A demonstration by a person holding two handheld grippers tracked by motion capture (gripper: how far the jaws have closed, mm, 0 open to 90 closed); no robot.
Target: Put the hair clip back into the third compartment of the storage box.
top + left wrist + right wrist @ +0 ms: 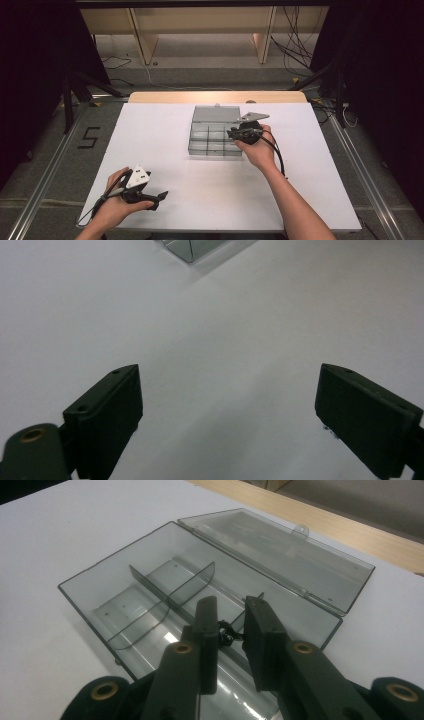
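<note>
Held low at the bottom left of the high view, left hand-held gripper (159,196) idle over bare white desk (165,150), jaws spread wide with nothing between them, matt black pads blocky and flat-faced in its own view. Farther up, right of centre, right hand-held gripper (231,635) poised over the clear plastic box (150,587), jaws drawn nearly together on a small dark twisted thing (227,630), perhaps a clip or bit of wire, too small to tell. Judged as the placing step: small piece carried above the near compartment at the box's right end, not yet let go. Next move calls for lowering between the thin curved dividers (172,582), then easing the jaws apart without nudging the light box. Smoky, glossy, thin-walled plastic, rectangular, hinged lid (280,550) folded flat behind toward the upper right, small latch tab on its far edge; smooth matt desk top with a pale wooden strip along the far side.
</note>
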